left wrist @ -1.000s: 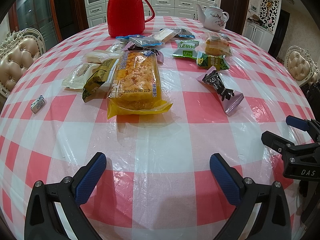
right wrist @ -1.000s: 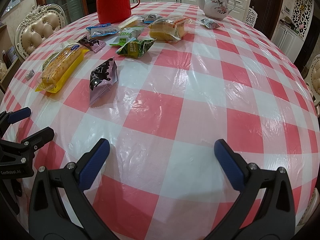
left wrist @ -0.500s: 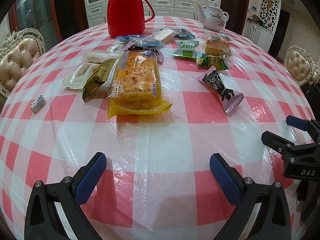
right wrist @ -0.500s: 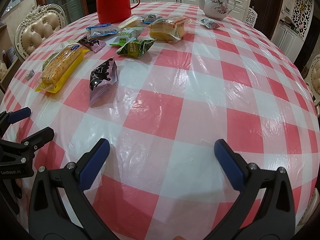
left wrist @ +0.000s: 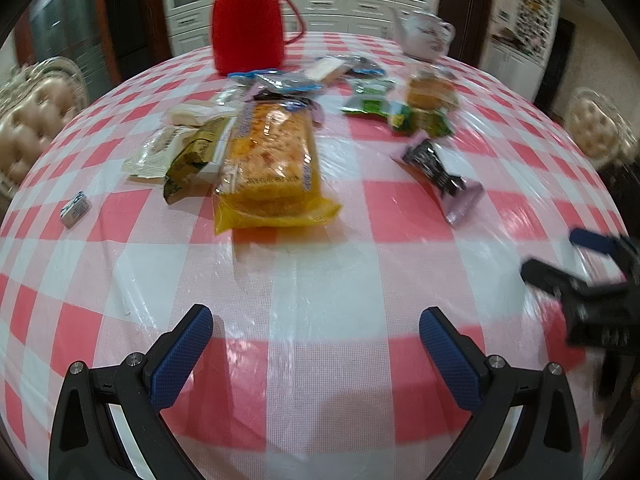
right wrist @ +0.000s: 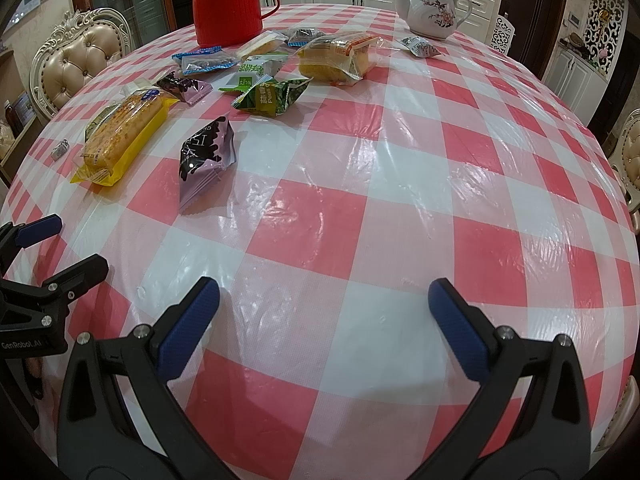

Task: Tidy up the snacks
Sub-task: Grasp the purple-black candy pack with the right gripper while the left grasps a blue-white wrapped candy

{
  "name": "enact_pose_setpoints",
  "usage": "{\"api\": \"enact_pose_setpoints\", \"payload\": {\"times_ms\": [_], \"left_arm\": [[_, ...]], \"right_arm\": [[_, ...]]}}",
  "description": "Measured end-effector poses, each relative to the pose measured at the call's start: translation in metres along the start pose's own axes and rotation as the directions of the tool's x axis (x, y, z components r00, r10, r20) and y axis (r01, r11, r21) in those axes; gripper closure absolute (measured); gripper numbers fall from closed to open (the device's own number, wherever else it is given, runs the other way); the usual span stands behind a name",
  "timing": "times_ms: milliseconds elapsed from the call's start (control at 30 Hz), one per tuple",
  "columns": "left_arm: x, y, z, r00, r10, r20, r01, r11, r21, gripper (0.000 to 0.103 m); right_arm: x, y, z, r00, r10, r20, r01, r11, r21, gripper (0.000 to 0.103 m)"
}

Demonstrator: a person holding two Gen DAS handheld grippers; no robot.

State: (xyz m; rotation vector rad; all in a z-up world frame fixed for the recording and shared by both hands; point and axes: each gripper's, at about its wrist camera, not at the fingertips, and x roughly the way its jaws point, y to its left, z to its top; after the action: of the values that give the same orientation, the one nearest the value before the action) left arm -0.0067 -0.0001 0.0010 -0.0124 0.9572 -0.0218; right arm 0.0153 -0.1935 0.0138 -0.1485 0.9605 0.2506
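Note:
Several wrapped snacks lie on a round table with a red-and-white checked cloth (left wrist: pixel 320 280). A long yellow cake pack (left wrist: pixel 272 168) sits straight ahead in the left wrist view, with olive and white packets (left wrist: pixel 192 156) to its left. A lilac-and-black packet (left wrist: pixel 440 176) lies to the right, also seen as the lilac packet (right wrist: pixel 206 156). Green pea packets (right wrist: pixel 272 96) and a clear cake bag (right wrist: pixel 340 58) lie farther back. My left gripper (left wrist: pixel 316 344) is open and empty above the near cloth. My right gripper (right wrist: pixel 324 316) is open and empty too.
A red thermos jug (left wrist: pixel 248 32) and a white floral teapot (right wrist: pixel 432 12) stand at the far side. A small wrapped candy (left wrist: pixel 75 209) lies alone at the left. Padded chairs (right wrist: pixel 80 68) ring the table. The other gripper (right wrist: pixel 36 280) shows at each view's edge.
The left wrist view has shifted and is blurred with motion; the snacks sit slightly higher and closer. The right gripper's view is nearly the same. Both grippers stay open.

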Motion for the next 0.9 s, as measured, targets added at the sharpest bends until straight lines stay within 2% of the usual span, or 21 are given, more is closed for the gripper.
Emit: {"api": "enact_pose_setpoints", "payload": {"times_ms": [100, 167, 200, 267, 367, 467, 567, 600, 633, 667, 733, 800, 900], "left_arm": [[-0.015, 0.016, -0.014, 0.997, -0.070, 0.017, 0.070, 0.998, -0.010, 0.000], [-0.028, 0.036, -0.026, 0.990, -0.130, 0.054, 0.133, 0.990, -0.052, 0.000], [-0.035, 0.049, -0.032, 0.988, -0.137, 0.077, 0.143, 0.987, -0.073, 0.000], [-0.044, 0.070, -0.039, 0.989, -0.114, 0.096, 0.124, 0.987, -0.104, 0.000], [-0.050, 0.102, -0.047, 0.992, -0.080, 0.102, 0.096, 0.981, -0.169, 0.000], [-0.049, 0.125, -0.050, 0.993, -0.073, 0.093, 0.092, 0.969, -0.228, 0.000], [-0.042, 0.141, -0.041, 0.996, -0.033, 0.084, 0.053, 0.969, -0.242, 0.000], [-0.038, 0.145, -0.034, 0.996, -0.010, 0.088, 0.031, 0.969, -0.246, 0.000], [-0.035, 0.152, -0.028, 0.996, 0.010, 0.089, 0.013, 0.967, -0.255, 0.000], [-0.030, 0.161, -0.021, 0.996, 0.019, 0.085, 0.005, 0.963, -0.270, 0.000], [-0.019, 0.179, -0.005, 0.996, 0.038, 0.079, -0.013, 0.955, -0.296, 0.000], [-0.012, 0.194, 0.005, 0.995, 0.068, 0.074, -0.044, 0.955, -0.294, 0.000], [0.004, 0.211, 0.025, 0.994, 0.091, 0.058, -0.075, 0.968, -0.242, 0.009]], "right_arm": [[-0.003, -0.003, 0.001, 0.999, 0.030, 0.024, -0.031, 0.999, 0.020, 0.000], [-0.013, -0.003, 0.004, 0.991, 0.099, 0.091, -0.102, 0.995, 0.022, 0.000], [-0.015, -0.002, 0.007, 0.984, 0.133, 0.117, -0.137, 0.990, 0.020, 0.000], [-0.012, 0.005, 0.016, 0.976, 0.173, 0.133, -0.175, 0.985, 0.003, 0.000], [0.010, 0.026, 0.036, 0.982, 0.164, 0.096, -0.158, 0.985, -0.063, 0.000], [0.023, 0.042, 0.055, 0.981, 0.165, 0.102, -0.155, 0.983, -0.099, 0.000], [0.040, 0.059, 0.070, 0.984, 0.160, 0.077, -0.149, 0.980, -0.130, 0.003], [0.044, 0.062, 0.072, 0.986, 0.147, 0.072, -0.137, 0.981, -0.137, 0.012], [0.047, 0.064, 0.073, 0.989, 0.133, 0.060, -0.123, 0.982, -0.142, 0.029], [0.052, 0.064, 0.074, 0.993, 0.116, 0.033, -0.110, 0.984, -0.139, 0.039], [0.050, 0.061, 0.074, 0.992, 0.121, 0.041, -0.115, 0.986, -0.124, 0.049], [0.045, 0.053, 0.075, 0.989, 0.133, 0.058, -0.128, 0.988, -0.088, 0.070], [0.045, 0.049, 0.076, 0.982, 0.180, 0.063, -0.176, 0.982, -0.063, 0.070]]}}
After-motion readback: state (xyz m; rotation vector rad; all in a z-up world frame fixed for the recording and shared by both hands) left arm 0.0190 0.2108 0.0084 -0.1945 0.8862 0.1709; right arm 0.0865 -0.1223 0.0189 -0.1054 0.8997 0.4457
